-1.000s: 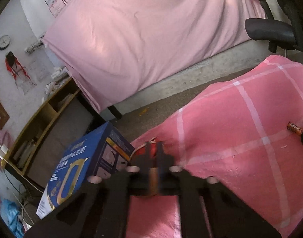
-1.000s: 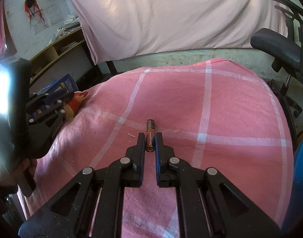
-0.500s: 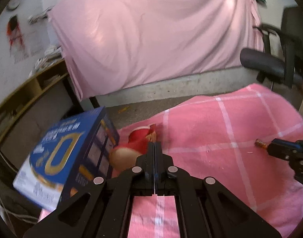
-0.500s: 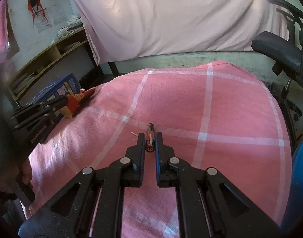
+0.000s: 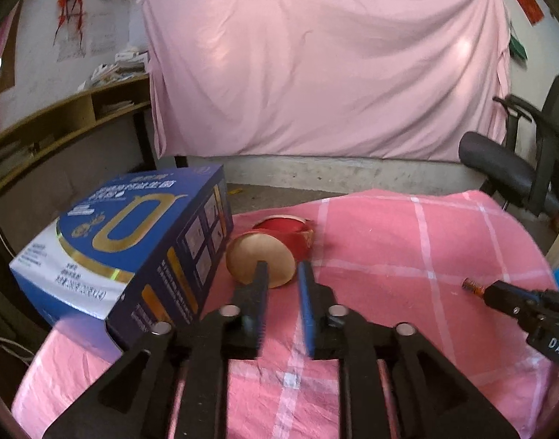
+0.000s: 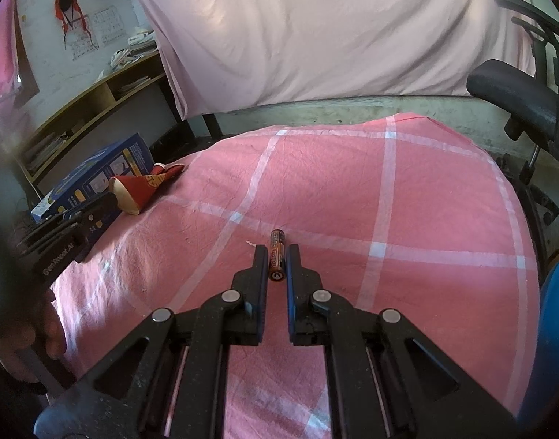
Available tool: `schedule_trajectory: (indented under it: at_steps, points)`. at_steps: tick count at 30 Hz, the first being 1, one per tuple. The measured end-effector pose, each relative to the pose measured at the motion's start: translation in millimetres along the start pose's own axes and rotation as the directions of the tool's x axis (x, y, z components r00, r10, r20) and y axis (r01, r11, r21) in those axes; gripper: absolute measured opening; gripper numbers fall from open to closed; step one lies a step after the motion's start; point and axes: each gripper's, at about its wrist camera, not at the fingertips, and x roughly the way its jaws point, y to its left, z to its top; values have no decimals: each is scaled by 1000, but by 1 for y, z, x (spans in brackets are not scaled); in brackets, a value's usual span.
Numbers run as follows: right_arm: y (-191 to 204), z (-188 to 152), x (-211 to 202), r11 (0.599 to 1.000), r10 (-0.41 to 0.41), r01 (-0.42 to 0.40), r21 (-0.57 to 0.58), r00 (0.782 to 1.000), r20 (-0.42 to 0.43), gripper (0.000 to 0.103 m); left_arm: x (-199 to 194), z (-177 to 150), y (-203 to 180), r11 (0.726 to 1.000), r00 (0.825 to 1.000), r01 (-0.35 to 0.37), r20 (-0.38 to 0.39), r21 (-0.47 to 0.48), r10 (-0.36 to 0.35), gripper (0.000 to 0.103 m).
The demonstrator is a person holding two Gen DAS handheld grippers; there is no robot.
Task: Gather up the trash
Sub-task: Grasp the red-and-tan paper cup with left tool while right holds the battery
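Note:
A crushed red paper cup (image 5: 275,245) lies on its side on the pink checked cloth (image 5: 407,248), against a blue box (image 5: 133,241). My left gripper (image 5: 283,270) is just short of the cup. Its jaws are opening and nothing is between the pads. An orange and black battery (image 6: 277,258) lies on the cloth (image 6: 352,183). My right gripper (image 6: 277,252) straddles the battery, with a thin gap on each side. From the right wrist view the cup (image 6: 136,194) and left gripper (image 6: 96,203) are at the far left.
The blue box (image 6: 107,168) stands at the cloth's left edge. An office chair (image 6: 517,98) is at the right, a wooden shelf (image 5: 59,117) at the left, and a pink sheet (image 5: 316,66) hangs behind. A person's hand (image 6: 41,329) holds the left gripper.
The left gripper rolled level and drew back and up from the cup, and its shut jaws parted. The cup now lies free beside the box. The right gripper and battery did not move.

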Motion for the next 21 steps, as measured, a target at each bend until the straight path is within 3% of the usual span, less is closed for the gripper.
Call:
schedule_trajectory:
  at_steps: [1,3,14,21]
  points:
    - [0,0,0,1000,0,0,1,1000,2,34,-1,0,1,1000,1000,8,3,-12,-8,35]
    - [-1,0,-1,1000,2,-2,4,1000,4,34,-5,1,2,999,1000,17,14,-35,-16,44]
    - [0,0,0,1000,4,-4,2,1000,5,34,1,11,0,997,1000,6,-17,-83,-7,44]
    - [0,-1,-4,1000,8,-8,8,1000,27,34,-3,23,-6,1000,1000,2,28,7,-2,44]
